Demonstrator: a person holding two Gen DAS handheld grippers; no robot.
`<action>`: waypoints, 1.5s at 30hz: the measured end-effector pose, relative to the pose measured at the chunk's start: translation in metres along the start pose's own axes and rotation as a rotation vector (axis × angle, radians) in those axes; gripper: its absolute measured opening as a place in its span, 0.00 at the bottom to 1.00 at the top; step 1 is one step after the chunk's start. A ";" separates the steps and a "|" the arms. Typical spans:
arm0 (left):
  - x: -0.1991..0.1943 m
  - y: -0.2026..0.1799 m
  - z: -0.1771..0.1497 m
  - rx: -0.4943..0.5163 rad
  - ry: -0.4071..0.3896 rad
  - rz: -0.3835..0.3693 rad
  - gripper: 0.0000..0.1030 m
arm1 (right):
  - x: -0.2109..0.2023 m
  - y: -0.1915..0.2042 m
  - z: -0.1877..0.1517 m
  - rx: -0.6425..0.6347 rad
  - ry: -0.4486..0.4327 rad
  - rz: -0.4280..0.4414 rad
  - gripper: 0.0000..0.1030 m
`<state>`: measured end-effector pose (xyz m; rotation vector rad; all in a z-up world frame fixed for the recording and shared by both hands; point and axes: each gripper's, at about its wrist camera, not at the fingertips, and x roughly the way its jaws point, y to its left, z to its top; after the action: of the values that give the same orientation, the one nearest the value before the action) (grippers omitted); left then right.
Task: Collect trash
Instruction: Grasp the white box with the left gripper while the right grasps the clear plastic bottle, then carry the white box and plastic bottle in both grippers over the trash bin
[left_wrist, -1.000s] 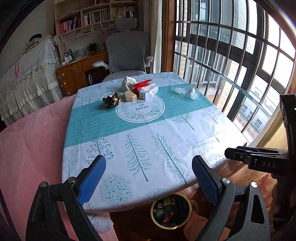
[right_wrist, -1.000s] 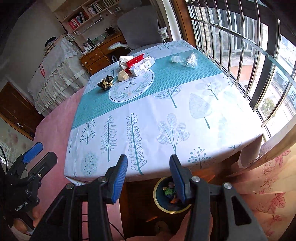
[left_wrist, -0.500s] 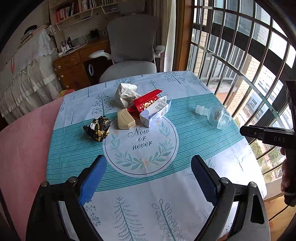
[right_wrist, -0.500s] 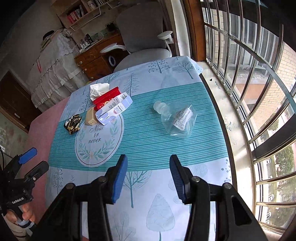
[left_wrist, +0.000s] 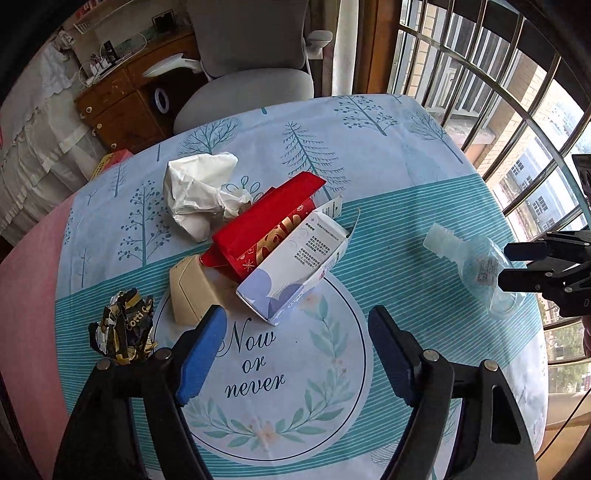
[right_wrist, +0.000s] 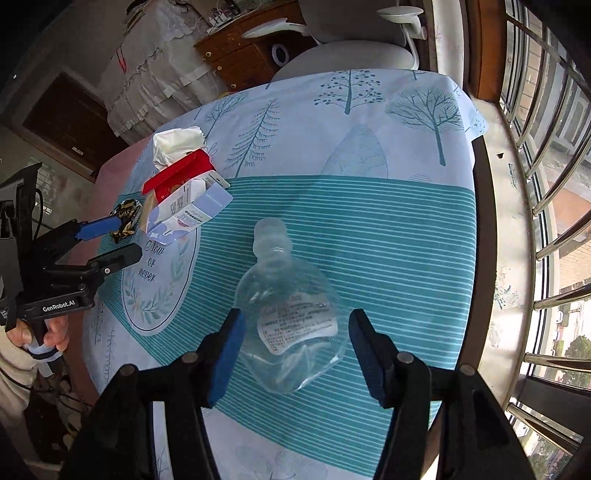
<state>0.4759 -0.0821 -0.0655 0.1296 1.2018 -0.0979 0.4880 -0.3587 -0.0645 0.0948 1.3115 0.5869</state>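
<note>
A crushed clear plastic bottle (right_wrist: 291, 314) lies on the teal stripe of the tablecloth. My right gripper (right_wrist: 295, 317) straddles its body; the jaws are opening and the pads do not press on it. In the left wrist view the bottle (left_wrist: 472, 266) lies at the right with the right gripper (left_wrist: 506, 264) over it. My left gripper (left_wrist: 297, 314) hovers just short of a white-and-purple carton (left_wrist: 295, 266); its jaws are closing on nothing. Around the carton lie a red box (left_wrist: 266, 221), crumpled tissue (left_wrist: 199, 192), a beige box (left_wrist: 190, 291) and a black-gold wrapper (left_wrist: 123, 325).
A grey office chair (left_wrist: 251, 85) stands behind the table's far edge, with a wooden desk (left_wrist: 122, 103) to its left. Barred windows (right_wrist: 546, 184) run close along the right side. Pink cloth (left_wrist: 26, 295) covers the table's left part.
Both grippers have travelled forward from the table's near edge to over the trash and dipped lower. The bin under the table has left view. The left jaws narrowed and the right jaws widened.
</note>
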 end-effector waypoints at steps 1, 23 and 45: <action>0.006 0.000 0.004 -0.001 0.011 0.003 0.75 | 0.001 -0.002 0.002 0.002 0.007 0.024 0.58; 0.067 -0.007 0.034 0.032 0.205 -0.060 0.41 | 0.035 0.009 0.013 -0.065 0.104 0.224 0.41; -0.047 -0.030 -0.097 -0.153 0.022 0.029 0.33 | 0.015 0.065 -0.050 0.092 0.033 0.027 0.33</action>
<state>0.3650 -0.0961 -0.0577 0.0147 1.2243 0.0211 0.4210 -0.3091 -0.0665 0.1794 1.3709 0.5523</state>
